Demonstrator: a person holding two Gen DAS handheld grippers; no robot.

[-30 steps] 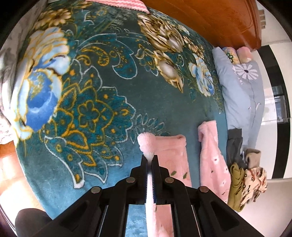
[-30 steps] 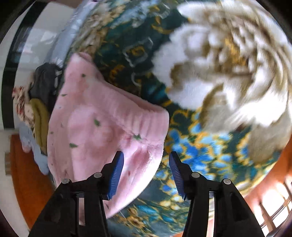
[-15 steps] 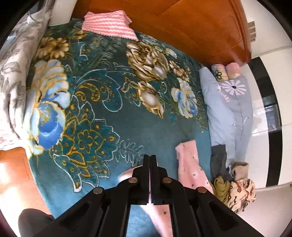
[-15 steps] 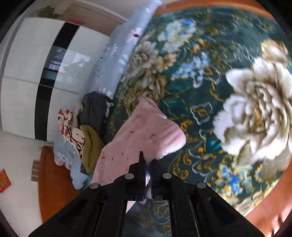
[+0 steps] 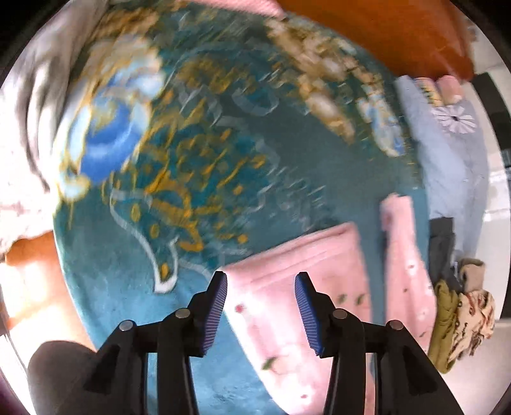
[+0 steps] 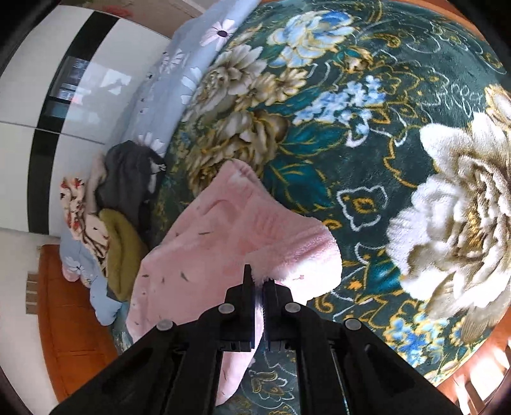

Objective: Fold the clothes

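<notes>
Pink fleece is filling the lower middle of both views: a pink garment [image 6: 223, 242], soft and speckled with small dark leaf-like marks, is lying on the bed over a teal floral blanket [image 6: 367, 153]; the right gripper [image 6: 259, 289] is pinching the fluffy near edge of that garment, its jaws drawn almost together with a tuft of pile showing between them; part of the cloth is hanging down past the black arms of the tool toward the bottom of the right wrist view; the left gripper [image 5: 260, 301] is hovering above the same pink garment [image 5: 297, 281] with its jaws standing wide apart and nothing between the blue ribbed pads [image 5: 215, 308]; the left wrist view is smeared by blur, so fine detail of the blanket [image 5: 191, 166] is hard to read; a second strip of pink cloth [image 5: 404, 252] is lying just beside the first, nearer the bed's edge; a pile of clothes [image 6: 108, 210], grey, olive and cream with a red print, is sitting at the blanket's edge on a pale blue daisy-print quilt [image 6: 188, 67]; a wooden headboard [image 5: 383, 28] is showing at the top of the left wrist view.
</notes>
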